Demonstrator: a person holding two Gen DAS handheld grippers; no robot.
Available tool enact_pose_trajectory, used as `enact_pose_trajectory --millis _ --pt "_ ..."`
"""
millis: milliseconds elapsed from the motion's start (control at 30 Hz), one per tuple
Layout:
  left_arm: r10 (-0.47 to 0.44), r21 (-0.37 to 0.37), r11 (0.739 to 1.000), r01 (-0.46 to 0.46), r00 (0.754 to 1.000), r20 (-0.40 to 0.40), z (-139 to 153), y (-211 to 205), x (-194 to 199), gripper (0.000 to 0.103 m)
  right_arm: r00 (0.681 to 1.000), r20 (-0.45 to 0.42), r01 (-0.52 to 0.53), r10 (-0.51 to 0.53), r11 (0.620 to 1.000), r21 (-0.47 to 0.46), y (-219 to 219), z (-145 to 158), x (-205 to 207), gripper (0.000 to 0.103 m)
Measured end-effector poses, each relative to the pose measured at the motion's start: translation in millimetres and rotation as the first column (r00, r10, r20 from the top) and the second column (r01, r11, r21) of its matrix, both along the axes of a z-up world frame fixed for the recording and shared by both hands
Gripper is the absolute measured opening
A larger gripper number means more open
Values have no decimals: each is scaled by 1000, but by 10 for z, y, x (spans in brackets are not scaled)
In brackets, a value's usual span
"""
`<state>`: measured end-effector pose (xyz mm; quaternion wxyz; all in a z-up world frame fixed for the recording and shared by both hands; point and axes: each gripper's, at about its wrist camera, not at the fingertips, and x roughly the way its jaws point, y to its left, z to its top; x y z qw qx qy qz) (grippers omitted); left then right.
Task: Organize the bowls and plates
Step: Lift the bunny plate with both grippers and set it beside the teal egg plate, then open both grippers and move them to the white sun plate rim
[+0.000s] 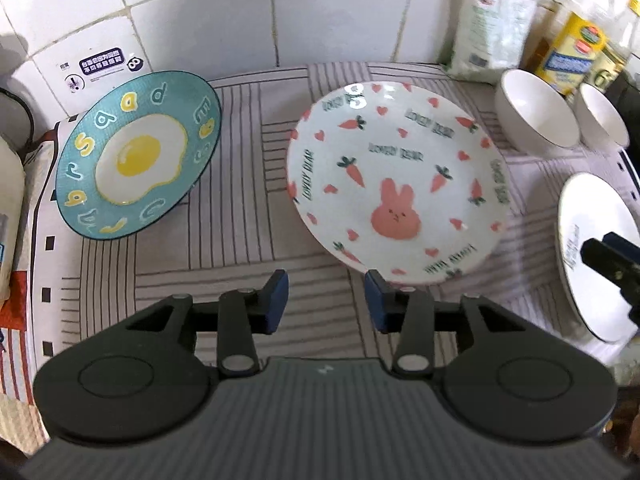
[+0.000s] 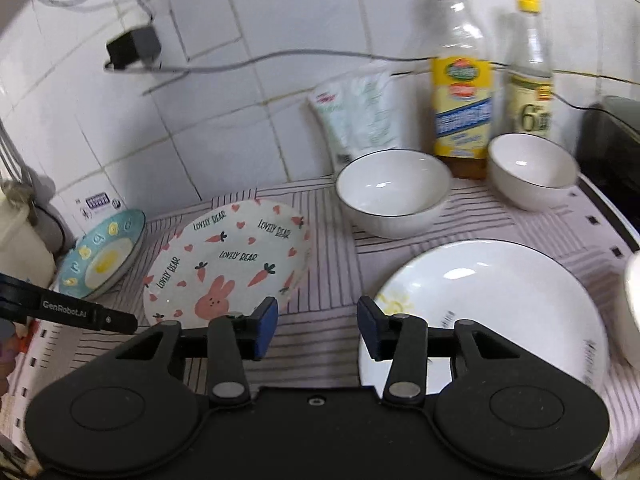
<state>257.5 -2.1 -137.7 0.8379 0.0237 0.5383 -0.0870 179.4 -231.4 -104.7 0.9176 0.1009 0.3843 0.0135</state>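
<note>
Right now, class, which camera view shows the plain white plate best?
The right wrist view: the white plate shows nearly whole, only its near edge hidden behind the right tongs. The left wrist view catches only part of it at the frame's right edge.

You are looking at a white plate being cropped by the left wrist view's right edge and partly covered by the right gripper; the bottles and the pouch are blurring, their labels unreadable; a white object is being cut by the right edge, its kind undeterminable.
</note>
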Motion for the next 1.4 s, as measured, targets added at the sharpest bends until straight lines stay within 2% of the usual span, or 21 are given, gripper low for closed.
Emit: enact_pose_trajectory --millis 133,267,433,633,800,1100,1233,1400 --pt "-40 -10 999 40 999 -3 150 -99 -138 48 1000 17 23 -23 1000 3 -100 170 -261 53" --pt "-71 -16 997 72 997 10 320 -238 -257 49 999 40 23 -23 1000 -9 -177 301 -436 55" --pt "-116 -29 993 117 992 43 533 -420 -403 51 998 54 34 -30 997 -70 -260 498 -628 57" --pt "-180 -49 982 184 981 66 738 -668 -587 54 995 79 64 -59 996 -61 -415 705 -886 61" --pt "-233 -55 970 237 970 69 788 -884 -691 59 993 79 96 -93 995 -37 -545 761 -1074 64" --pt "-307 -64 949 309 951 33 567 -1313 -721 69 986 46 164 -161 985 -54 -783 546 -1235 66" --pt "-330 -57 942 331 944 22 409 -1522 -652 72 979 29 203 -201 978 -54 -928 326 -1225 66" --pt "-335 -93 937 337 942 31 178 -1722 -557 72 970 36 241 -240 970 -37 -1091 50 -1175 66"
